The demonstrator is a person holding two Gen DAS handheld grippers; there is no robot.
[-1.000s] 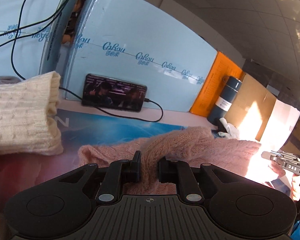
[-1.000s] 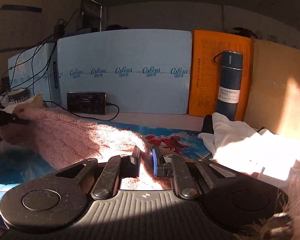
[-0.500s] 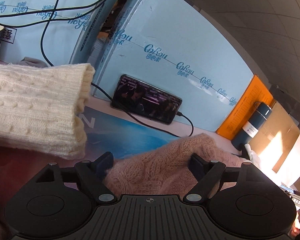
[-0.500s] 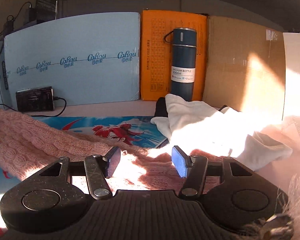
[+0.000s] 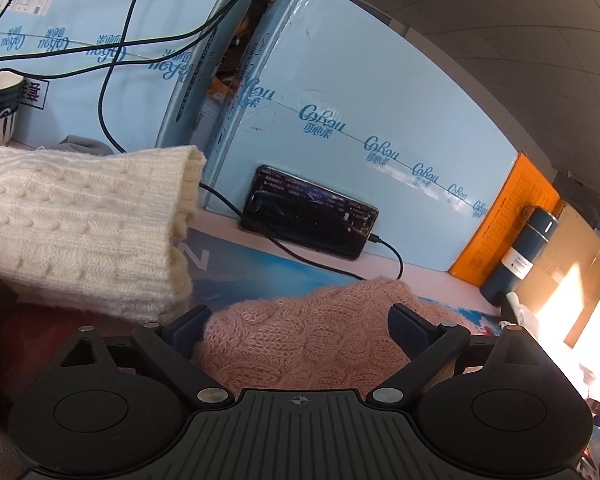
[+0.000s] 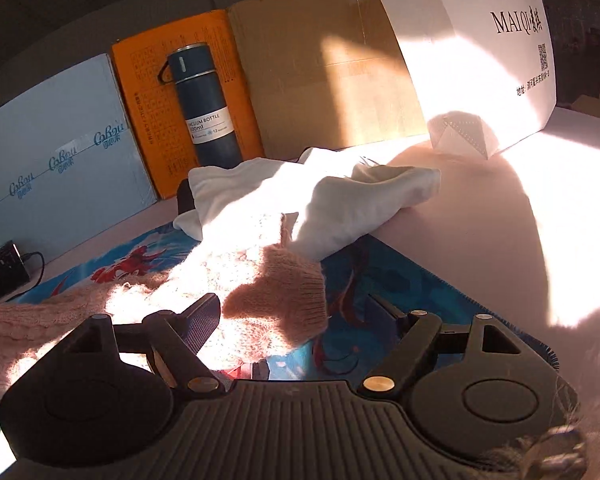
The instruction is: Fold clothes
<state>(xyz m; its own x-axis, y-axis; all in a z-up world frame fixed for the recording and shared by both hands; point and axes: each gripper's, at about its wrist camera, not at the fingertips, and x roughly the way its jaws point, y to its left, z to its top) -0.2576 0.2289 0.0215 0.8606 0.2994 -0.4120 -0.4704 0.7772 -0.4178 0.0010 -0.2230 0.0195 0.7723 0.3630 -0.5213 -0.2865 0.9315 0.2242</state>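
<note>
Tongs parted; sunlit pink tabletop [image 6: 480, 220]

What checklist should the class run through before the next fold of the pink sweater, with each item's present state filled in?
1. Left gripper open: ok.
2. Right gripper open: ok.
3. Pink sweater free of both grippers: ok, lying between the open fingers, unclamped.
4. Sweater cuff within right gripper's reach: ok, just ahead of the fingers.
5. Sweater clear of other clothes: not ok, white garment overlaps it; cream sweater sits close on the left.
6. Sweater lying flat: cannot tell, glare.
</note>
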